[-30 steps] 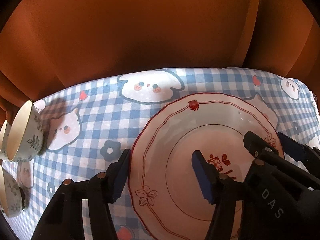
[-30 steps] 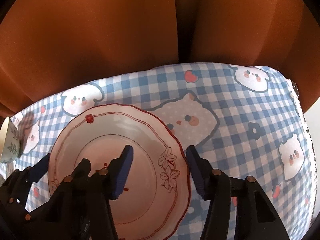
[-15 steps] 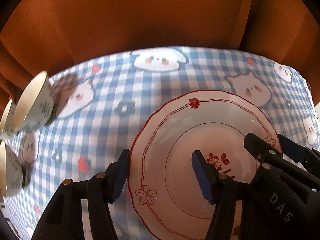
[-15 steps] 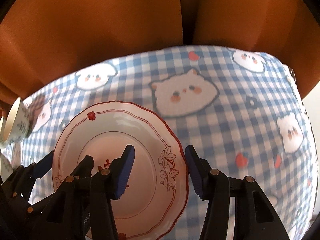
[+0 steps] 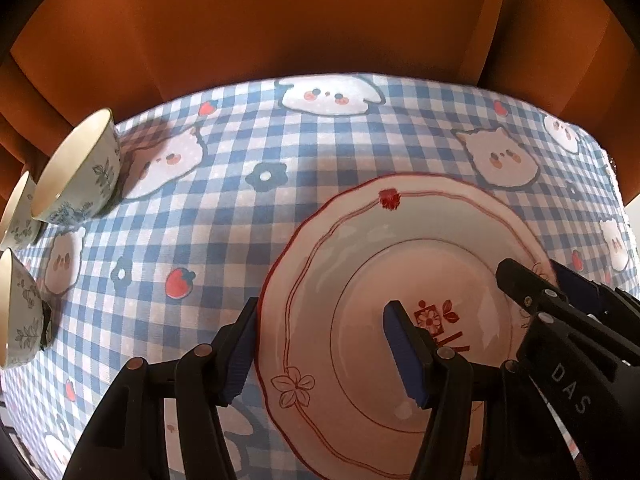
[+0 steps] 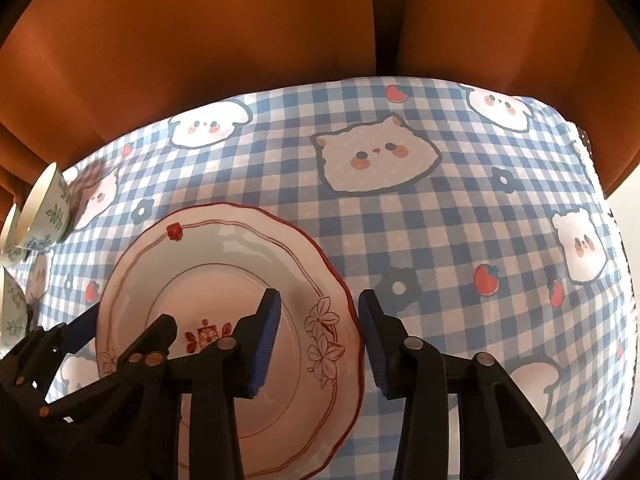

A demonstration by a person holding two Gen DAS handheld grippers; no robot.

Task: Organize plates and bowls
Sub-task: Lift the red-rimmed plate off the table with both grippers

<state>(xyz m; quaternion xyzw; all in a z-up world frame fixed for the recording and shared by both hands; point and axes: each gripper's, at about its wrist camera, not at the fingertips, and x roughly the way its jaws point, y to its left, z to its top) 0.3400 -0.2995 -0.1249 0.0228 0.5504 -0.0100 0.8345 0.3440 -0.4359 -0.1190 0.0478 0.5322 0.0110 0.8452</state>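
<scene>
White plate [image 5: 360, 280] with red scalloped rim, red flower sprigs and a small red square emblem at centre; one plate only. It sits over the blue-and-white checked tablecloth [image 5: 224, 216]; whether it rests on the cloth or is raised off it I cannot tell.

Writing: "DAS" in pale letters on the black body of the right gripper [image 5: 554, 280], readable only from the left wrist view. No other lettering legible.

Left gripper [image 5: 320, 344]: jaws spread wide, straddling the plate's left rim, one blue pad outside the edge, one over the plate's inner face. Contact not clear.

Right gripper [image 6: 320, 334]: same stance on the plate's right rim, jaws wide, rim between the pads, a gap visible on both sides.

Bowls: three counted at far left, cream inside, leaf pattern outside. The nearest bowl [image 5: 76, 168] shows clearly; the other two are cut by the frame edge.

Right wrist view alone shows the cloth's right half. Orange-brown curtain [image 6: 200, 40] behind the table in both.
</scene>
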